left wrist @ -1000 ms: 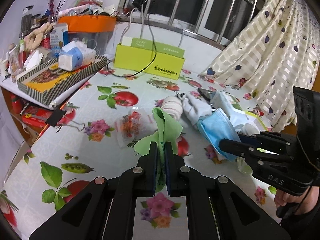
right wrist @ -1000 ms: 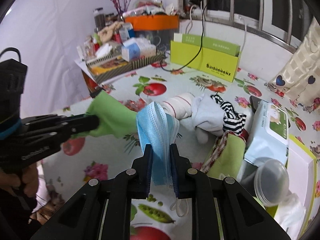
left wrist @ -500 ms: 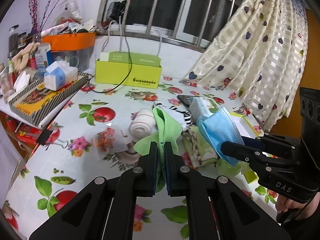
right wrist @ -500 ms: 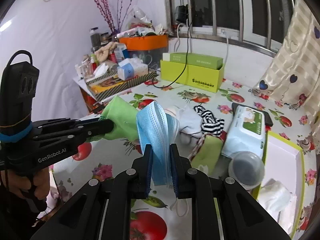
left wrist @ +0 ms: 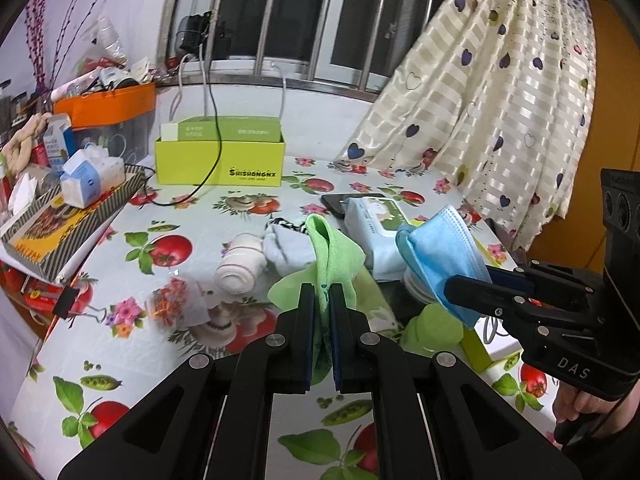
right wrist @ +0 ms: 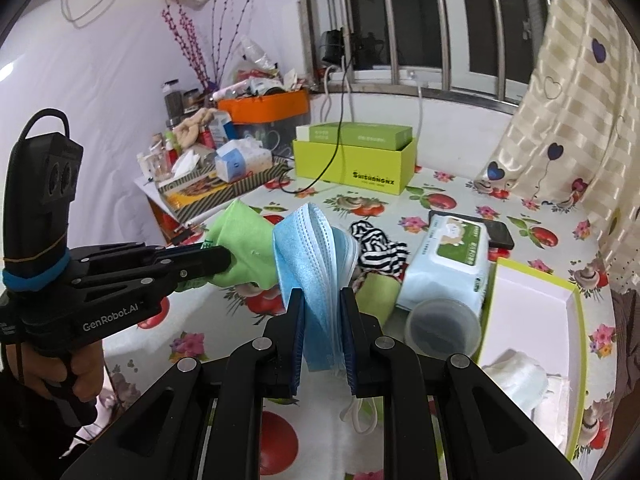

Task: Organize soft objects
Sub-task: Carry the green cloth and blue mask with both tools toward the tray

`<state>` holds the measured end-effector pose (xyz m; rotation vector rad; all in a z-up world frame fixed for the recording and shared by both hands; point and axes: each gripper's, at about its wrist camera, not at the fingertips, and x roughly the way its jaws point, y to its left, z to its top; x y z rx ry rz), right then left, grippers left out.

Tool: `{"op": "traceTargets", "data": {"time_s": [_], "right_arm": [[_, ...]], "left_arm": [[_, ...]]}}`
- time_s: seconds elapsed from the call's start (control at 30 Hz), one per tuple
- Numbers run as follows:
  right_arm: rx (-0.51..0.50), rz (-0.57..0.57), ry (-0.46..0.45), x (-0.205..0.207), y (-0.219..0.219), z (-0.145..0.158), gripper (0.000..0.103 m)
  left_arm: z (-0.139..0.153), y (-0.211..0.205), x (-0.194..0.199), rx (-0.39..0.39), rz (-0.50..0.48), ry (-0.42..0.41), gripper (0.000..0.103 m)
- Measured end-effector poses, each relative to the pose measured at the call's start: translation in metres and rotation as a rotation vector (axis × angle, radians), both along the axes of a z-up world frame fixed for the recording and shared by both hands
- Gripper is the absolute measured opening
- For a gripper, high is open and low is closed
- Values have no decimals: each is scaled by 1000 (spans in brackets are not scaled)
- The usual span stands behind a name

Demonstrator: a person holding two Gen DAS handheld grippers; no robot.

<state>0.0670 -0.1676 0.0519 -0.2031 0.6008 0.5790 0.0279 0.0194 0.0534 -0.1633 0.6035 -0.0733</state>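
Note:
My left gripper (left wrist: pixel 321 292) is shut on a green cloth (left wrist: pixel 330 252) and holds it above the table; the same cloth (right wrist: pixel 244 248) shows at the left gripper's tips in the right wrist view. A stack of blue face masks (right wrist: pixel 320 264) is pinched in my right gripper (right wrist: pixel 322 296), which is shut on it, ear loops dangling below. From the left wrist view the masks (left wrist: pixel 440 256) hang at the right. On the table lie a rolled white sock (left wrist: pixel 240 268), a white cloth (left wrist: pixel 286 248), a striped black-and-white cloth (right wrist: pixel 376 244) and a green-edged folded cloth (right wrist: pixel 378 292).
A wet-wipes pack (right wrist: pixel 448 272) lies on a phone (right wrist: pixel 500 232). A round plastic lid container (right wrist: pixel 442 326) sits beside an open white box (right wrist: pixel 532 312) with tissue inside. A yellow-green box (left wrist: pixel 220 160) stands at the back, a cluttered striped tray (left wrist: pixel 72 224) at the left, a curtain (left wrist: pixel 500 100) at the right.
Both grippers have risen and pulled back from the table, each keeping its cloth item. More of the window, curtain and the table's right side has come into view.

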Motion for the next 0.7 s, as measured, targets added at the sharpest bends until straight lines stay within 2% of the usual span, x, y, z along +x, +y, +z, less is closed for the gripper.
{"op": "traceTargets", "data": {"time_s": [0.7], "right_arm": [[61,-122,-40,10,-80,13,16]], "left_arm": [[20,-57,33,25,-107,-20,7]]}}
